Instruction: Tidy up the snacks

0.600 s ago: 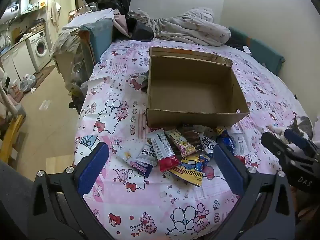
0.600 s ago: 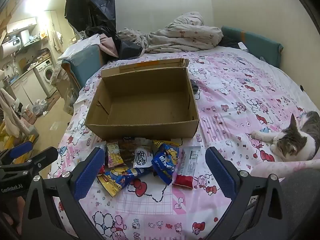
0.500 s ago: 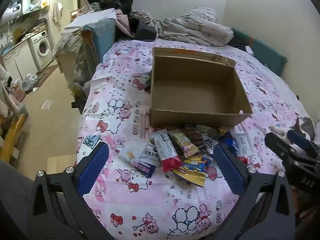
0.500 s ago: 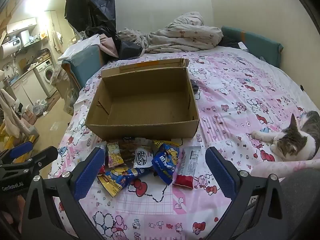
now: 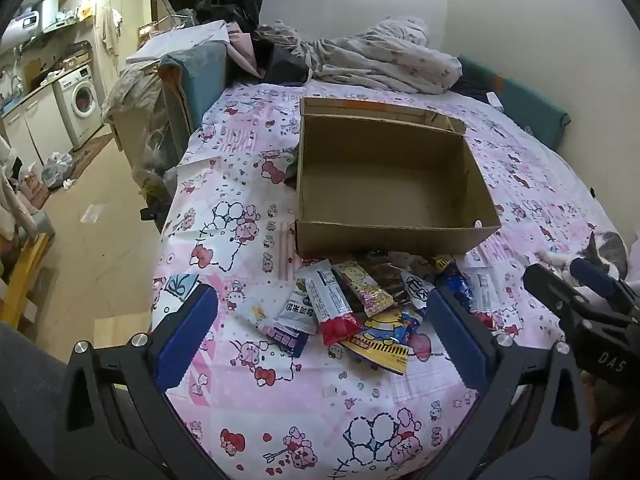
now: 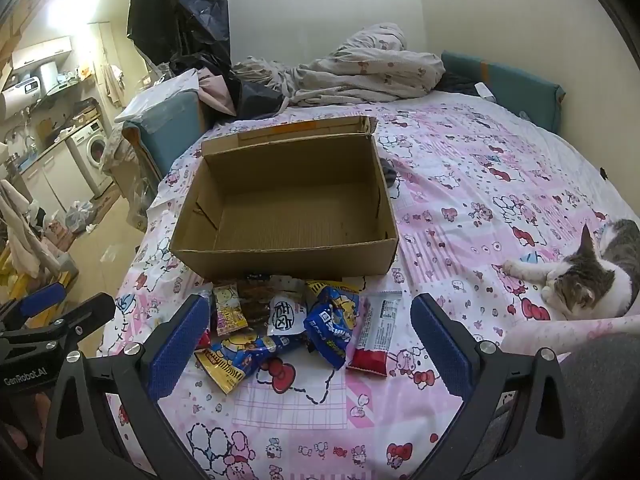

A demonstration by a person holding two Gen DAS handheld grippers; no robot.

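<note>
Left wrist: left gripper (image 5: 320, 332) fingers spread, empty, above the snack pile (image 5: 360, 304) on the bed (image 5: 248, 208), just before the empty cardboard box (image 5: 384, 176).

Right wrist: right gripper (image 6: 310, 344) fingers also released; take the red-ended bar (image 6: 374, 334) alone, avoiding the cat (image 6: 588, 276).

Ahead of my grippers I see a plain brown cardboard box (image 6: 288, 204) on a pink-and-white cartoon-print bedsheet (image 6: 472, 184); nearer, a red-ended grey wrapper (image 6: 374, 336), a blue packet (image 6: 330, 330) and, off right, a grey-and-white cat (image 6: 596, 276)
</note>
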